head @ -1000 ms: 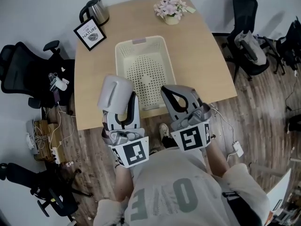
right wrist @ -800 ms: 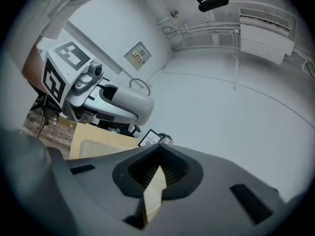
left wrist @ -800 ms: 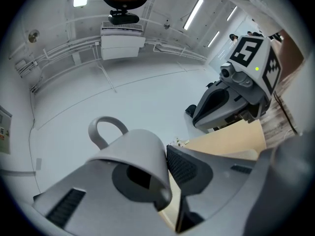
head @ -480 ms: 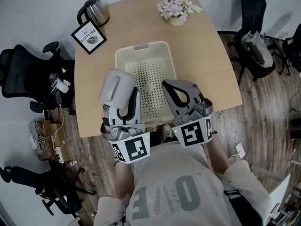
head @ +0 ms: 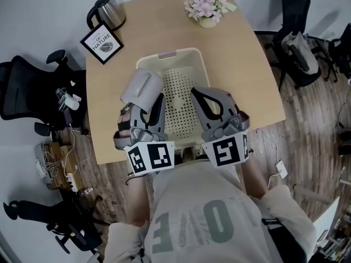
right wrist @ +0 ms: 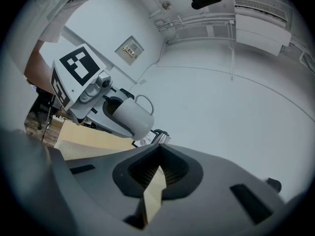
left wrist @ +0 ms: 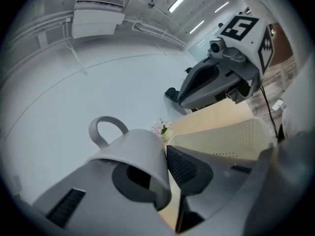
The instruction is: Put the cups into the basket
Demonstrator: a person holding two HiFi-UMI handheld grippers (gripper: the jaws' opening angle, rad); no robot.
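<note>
A light grey cup (head: 140, 87) with a loop handle sits tilted between the jaws of my left gripper (head: 149, 104), which is shut on it above the near left rim of the cream perforated basket (head: 189, 56). In the left gripper view the cup (left wrist: 134, 156) fills the space between the jaws, handle up, with the basket (left wrist: 236, 134) beyond. My right gripper (head: 208, 96) hovers over the basket's near right side, shut and holding nothing; in its own view the jaw tips (right wrist: 157, 154) meet. The basket's bottom shows no cups.
The basket stands on a light wooden table (head: 159, 21). At the far edge are a kettle (head: 107, 12), a framed sign (head: 102, 41) and a pot of pink flowers (head: 207, 7). Office chairs stand at the left (head: 22, 86) and right (head: 299, 15).
My left gripper has carried the cup forward and slightly right, toward the basket's left rim, and tilted it. The right gripper has edged forward over the basket.
</note>
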